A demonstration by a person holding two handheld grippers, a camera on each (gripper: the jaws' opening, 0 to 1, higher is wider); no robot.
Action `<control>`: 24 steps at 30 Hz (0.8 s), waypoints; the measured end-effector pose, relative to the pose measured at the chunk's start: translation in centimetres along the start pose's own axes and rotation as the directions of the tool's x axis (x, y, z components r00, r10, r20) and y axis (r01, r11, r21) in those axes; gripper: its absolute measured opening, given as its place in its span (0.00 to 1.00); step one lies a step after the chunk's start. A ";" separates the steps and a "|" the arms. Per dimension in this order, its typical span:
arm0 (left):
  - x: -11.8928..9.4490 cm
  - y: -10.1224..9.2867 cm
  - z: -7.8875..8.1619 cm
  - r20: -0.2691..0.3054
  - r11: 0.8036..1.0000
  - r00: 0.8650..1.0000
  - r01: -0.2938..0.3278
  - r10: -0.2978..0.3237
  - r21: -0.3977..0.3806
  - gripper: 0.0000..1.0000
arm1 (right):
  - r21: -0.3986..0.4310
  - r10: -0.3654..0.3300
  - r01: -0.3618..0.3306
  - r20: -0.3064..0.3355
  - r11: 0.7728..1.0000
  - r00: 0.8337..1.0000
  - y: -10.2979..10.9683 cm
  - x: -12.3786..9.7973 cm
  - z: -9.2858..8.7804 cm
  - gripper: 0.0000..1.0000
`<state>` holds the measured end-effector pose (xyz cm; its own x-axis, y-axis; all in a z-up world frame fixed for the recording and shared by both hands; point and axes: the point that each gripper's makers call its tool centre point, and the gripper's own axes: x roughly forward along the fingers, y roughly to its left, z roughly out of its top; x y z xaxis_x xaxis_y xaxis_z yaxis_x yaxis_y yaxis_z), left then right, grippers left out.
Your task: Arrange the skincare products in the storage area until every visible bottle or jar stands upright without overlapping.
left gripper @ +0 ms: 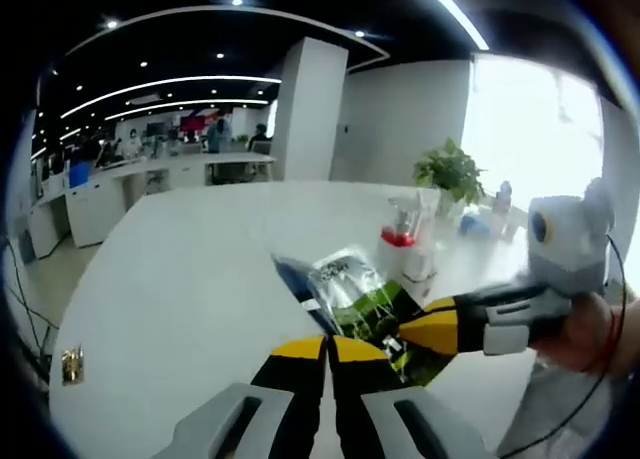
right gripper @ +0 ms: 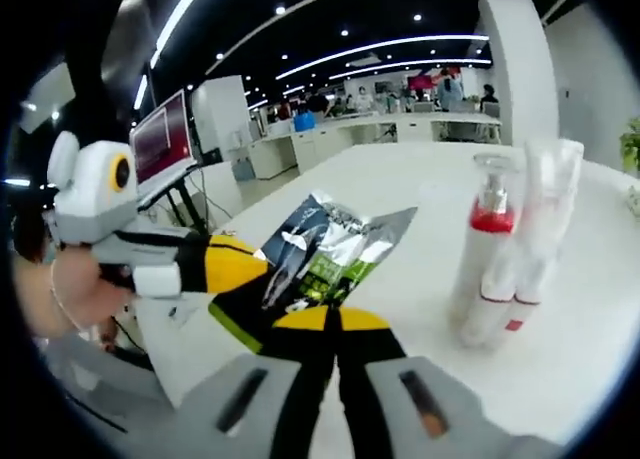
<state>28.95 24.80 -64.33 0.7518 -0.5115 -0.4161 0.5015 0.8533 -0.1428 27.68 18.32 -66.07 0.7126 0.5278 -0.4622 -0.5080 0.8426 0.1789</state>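
A silver, green and dark-blue foil sachet (left gripper: 345, 279) is held up above the white table (left gripper: 190, 279). My left gripper (left gripper: 328, 345) is shut on its near edge. My right gripper (left gripper: 428, 329) comes in from the right, a hand behind it, and is shut on the sachet's right side. In the right gripper view the sachet (right gripper: 335, 244) rises from my shut right gripper (right gripper: 333, 321), and the left gripper (right gripper: 238, 267) pinches it from the left. A clear pump bottle with a red collar (right gripper: 485, 244) stands upright beside white tubes (right gripper: 530, 249). The same bottle (left gripper: 402, 237) stands behind the sachet.
A potted plant (left gripper: 450, 169) and small items stand at the table's far right by the bright window. A white pillar (left gripper: 308, 109) and office desks lie beyond the table. A monitor (right gripper: 160, 134) stands off the table's left side.
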 end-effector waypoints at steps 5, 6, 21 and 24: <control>2.4 0.1 -0.3 -0.020 1.000 1.000 -0.014 0.015 0.020 0.02 | -0.067 -0.031 0.029 -0.029 0.997 0.999 -2.1 1.1 0.3 0.03; 2.8 0.1 -0.3 -0.019 1.000 1.000 -0.015 0.015 0.016 0.02 | -0.073 -0.038 0.035 -0.031 0.997 0.999 -2.4 1.2 0.2 0.03; 8.4 1.5 -4.3 -0.157 0.992 0.986 -0.070 0.053 -0.108 0.01 | -0.279 -0.158 0.102 -0.187 0.955 0.969 -6.2 5.0 -3.7 0.10; 8.5 1.8 -4.9 -0.186 0.973 0.981 -0.098 0.059 -0.210 0.01 | -0.356 -0.204 0.133 -0.170 0.925 0.964 -7.3 4.6 -3.5 0.12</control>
<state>34.13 22.46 -72.56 0.6873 -0.4327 -0.5834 0.3241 0.9015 -0.2868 33.00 14.21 -72.59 0.7085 0.3192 -0.6294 -0.5478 0.8111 -0.2053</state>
